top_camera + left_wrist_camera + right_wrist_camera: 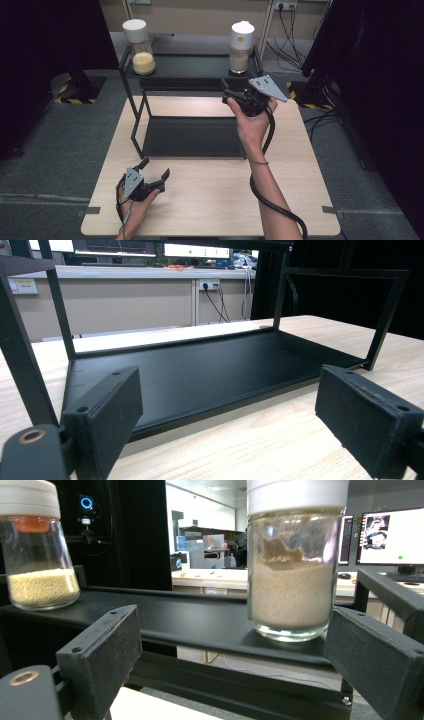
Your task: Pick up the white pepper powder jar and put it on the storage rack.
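A black two-tier rack (192, 137) stands on the wooden table (215, 200). Its top shelf (190, 65) carries two white-lidded glass jars: one with yellow grains (143, 59) on the left, one with beige powder (239, 56) on the right. My right gripper (229, 94) is open and held just in front of the beige jar (292, 590), level with the top shelf (190, 622), its jaws apart and empty. The yellow jar (40, 575) stands farther left. My left gripper (155, 169) rests open near the table's front left, facing the rack's lower shelf (200, 375).
Dark curtains flank the table on both sides. Cables and wall sockets (285, 6) lie behind the rack. The rack's thin uprights (385, 320) frame the lower shelf. Bare tabletop stretches between my left gripper (230, 410) and the rack.
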Demonstrator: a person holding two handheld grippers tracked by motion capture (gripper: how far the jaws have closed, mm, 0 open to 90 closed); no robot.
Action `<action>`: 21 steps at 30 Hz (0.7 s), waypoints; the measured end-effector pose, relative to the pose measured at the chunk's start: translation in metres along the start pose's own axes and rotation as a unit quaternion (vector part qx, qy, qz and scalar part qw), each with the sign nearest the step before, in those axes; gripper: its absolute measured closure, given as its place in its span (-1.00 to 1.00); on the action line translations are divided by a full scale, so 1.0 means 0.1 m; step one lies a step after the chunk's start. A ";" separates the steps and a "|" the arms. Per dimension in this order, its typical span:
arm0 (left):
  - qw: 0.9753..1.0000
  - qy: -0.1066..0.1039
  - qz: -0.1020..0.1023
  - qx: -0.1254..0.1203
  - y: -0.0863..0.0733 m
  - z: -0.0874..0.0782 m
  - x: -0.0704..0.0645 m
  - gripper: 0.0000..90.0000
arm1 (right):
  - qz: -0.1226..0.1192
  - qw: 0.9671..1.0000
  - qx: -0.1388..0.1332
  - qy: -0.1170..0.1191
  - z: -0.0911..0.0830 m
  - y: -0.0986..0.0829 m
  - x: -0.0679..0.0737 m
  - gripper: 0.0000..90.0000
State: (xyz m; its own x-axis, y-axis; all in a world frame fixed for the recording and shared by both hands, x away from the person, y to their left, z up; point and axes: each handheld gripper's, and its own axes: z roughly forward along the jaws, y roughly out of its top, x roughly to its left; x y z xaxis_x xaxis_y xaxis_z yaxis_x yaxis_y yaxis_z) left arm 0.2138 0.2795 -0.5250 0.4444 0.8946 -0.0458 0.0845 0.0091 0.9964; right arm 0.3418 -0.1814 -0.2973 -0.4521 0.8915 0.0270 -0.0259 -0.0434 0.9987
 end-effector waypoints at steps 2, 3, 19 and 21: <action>1.000 0.000 0.000 0.000 0.00 0.00 0.00 -0.76 | -0.002 1.000 0.001 0.002 -0.02 -0.02 0.01 -0.81; 1.000 0.000 0.001 0.000 0.00 0.00 0.00 -0.76 | -0.001 1.000 0.001 0.003 -0.03 -0.03 0.01 -0.82; 1.000 0.001 0.002 0.000 0.00 0.00 0.00 -0.76 | 0.002 1.000 0.011 0.010 -0.20 -0.28 0.00 -0.82; 1.000 0.000 0.002 0.000 0.00 0.00 0.00 -0.76 | 0.003 1.000 0.013 0.011 -0.22 -0.30 0.00 -0.82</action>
State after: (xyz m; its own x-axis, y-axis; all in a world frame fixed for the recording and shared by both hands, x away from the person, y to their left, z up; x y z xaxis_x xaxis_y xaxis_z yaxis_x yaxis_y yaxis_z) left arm 0.2135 0.2792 -0.5251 0.4440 0.8950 -0.0426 0.0828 0.0064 0.9965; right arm 0.3231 -0.1902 -0.3283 -0.4712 0.8814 0.0325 -0.0007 -0.0372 0.9993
